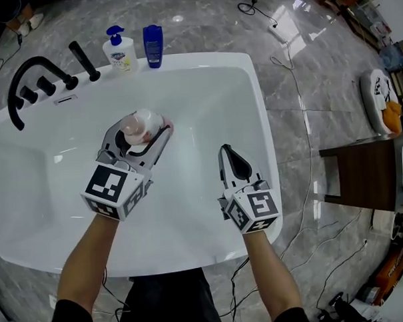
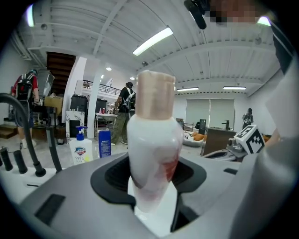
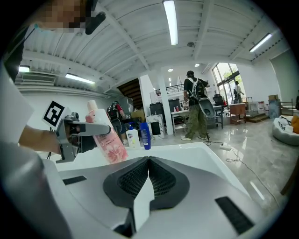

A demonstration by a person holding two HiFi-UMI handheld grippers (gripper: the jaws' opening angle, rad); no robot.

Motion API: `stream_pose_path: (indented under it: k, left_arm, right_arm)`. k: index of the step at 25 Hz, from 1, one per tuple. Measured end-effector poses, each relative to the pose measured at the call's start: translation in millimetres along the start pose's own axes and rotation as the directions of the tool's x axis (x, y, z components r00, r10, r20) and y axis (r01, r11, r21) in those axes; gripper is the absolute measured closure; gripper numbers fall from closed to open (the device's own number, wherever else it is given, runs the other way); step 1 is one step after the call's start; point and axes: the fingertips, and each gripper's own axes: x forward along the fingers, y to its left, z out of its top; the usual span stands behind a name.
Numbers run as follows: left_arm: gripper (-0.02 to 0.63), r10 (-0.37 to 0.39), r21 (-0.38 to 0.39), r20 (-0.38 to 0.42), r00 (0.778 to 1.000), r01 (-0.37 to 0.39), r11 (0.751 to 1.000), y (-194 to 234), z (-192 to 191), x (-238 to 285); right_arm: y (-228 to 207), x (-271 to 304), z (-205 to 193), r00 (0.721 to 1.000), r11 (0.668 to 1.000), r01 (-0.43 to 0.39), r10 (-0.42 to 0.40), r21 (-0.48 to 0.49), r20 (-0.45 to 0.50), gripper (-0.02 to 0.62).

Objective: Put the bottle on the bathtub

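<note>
My left gripper (image 1: 145, 135) is shut on a white bottle with a pink flower print and a beige cap (image 1: 141, 123), held above the middle of the white bathtub (image 1: 263, 131). The left gripper view shows that bottle (image 2: 154, 154) upright between the jaws, cap up. From the right gripper view the bottle (image 3: 104, 137) and the left gripper (image 3: 77, 133) appear at the left. My right gripper (image 1: 233, 160) is shut with nothing in it, over the tub's right side; its jaws (image 3: 148, 161) meet in the right gripper view.
On the tub's far rim stand a white pump bottle (image 1: 119, 51) and a blue bottle (image 1: 153, 45). A black faucet (image 1: 25, 81) and black handles (image 1: 84, 61) sit at the rim's left. Cables (image 1: 297, 86) cross the marble floor; a dark table (image 1: 365, 173) stands at right.
</note>
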Motion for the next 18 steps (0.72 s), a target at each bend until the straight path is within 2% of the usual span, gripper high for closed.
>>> stream_pose_path:
  k: [4,8,18]
  left_arm:
    - [0.379,0.021,-0.015,0.004,1.0,-0.021,1.0,18.3,-0.4,32.7]
    - [0.379,0.026,0.012,-0.014,1.0,-0.026,1.0,27.9,-3.2,64.8]
    - [0.379,0.054,-0.027,-0.01,0.998,-0.055,0.998,60.7,1.0,144.2]
  right_arm:
    - [-10.5,17.0,3.6,1.0,1.0,-0.014,0.014,-0.024,-0.007,0.572]
    - [-25.1,36.3,4.0,1.0,1.0,-0.012,0.012,-0.01,-0.01,0.572]
    - [-47.2,85.3,-1.8,0.998,0.999,-0.04,0.04,-0.001,-0.046,0.572]
